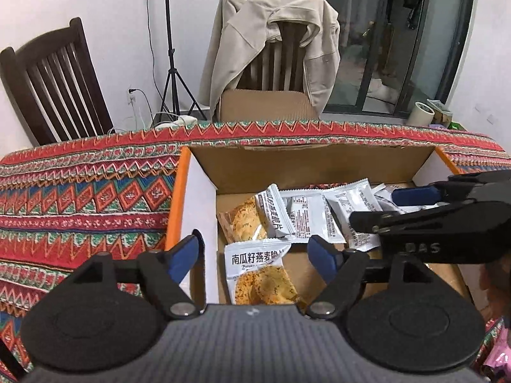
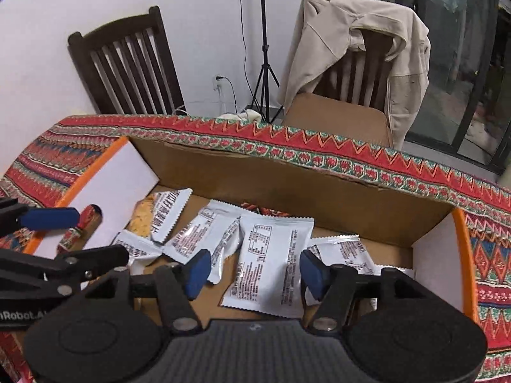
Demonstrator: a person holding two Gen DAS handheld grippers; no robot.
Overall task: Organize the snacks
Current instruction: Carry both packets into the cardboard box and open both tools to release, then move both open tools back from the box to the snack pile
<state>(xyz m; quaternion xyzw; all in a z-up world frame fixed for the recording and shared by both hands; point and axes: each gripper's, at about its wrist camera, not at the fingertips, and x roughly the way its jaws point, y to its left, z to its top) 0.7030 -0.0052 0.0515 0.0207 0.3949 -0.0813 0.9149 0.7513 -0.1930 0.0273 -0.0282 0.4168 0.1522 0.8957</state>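
You are hovering both grippers over the box [image 1: 198,191], left gripper [image 1: 255,257] and right gripper [image 2: 252,273] each part-open and gripping nothing. The packets [image 2: 271,261] are lying loose inside; be lifting clear before fetching more.

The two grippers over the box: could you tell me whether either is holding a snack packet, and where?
Neither: left gripper and right gripper are open above loose packets.
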